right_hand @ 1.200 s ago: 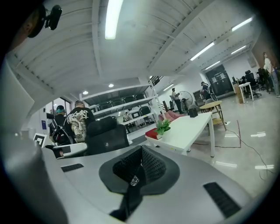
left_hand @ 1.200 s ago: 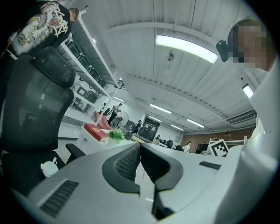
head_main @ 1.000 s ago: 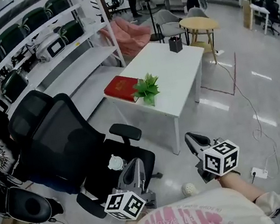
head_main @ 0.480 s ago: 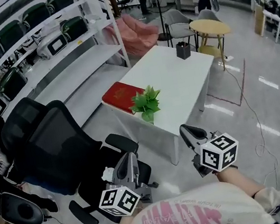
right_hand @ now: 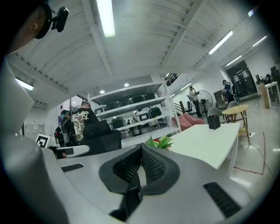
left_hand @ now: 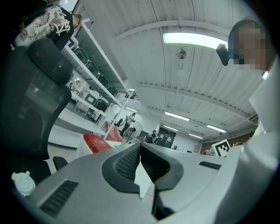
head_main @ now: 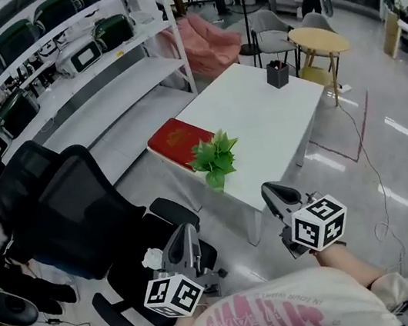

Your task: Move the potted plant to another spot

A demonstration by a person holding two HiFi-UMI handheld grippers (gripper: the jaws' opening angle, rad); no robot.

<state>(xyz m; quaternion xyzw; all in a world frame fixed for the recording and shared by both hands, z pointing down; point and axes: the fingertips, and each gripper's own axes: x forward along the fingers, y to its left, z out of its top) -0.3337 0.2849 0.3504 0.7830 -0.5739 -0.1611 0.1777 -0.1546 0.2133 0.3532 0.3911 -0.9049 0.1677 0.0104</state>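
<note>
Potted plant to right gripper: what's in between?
In the head view, only the bare corner of the white table lies between the potted plant and the right gripper.

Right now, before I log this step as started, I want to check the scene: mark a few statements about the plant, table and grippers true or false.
1. The potted plant stands on the white table beside a red book. True.
2. The right gripper grips the plant. False: its jaws are shut on nothing, apart from the plant.
3. The left gripper has its jaws wide apart. False: they are together, with nothing between them.
4. A black holder stands at the table's far end. True.
</note>
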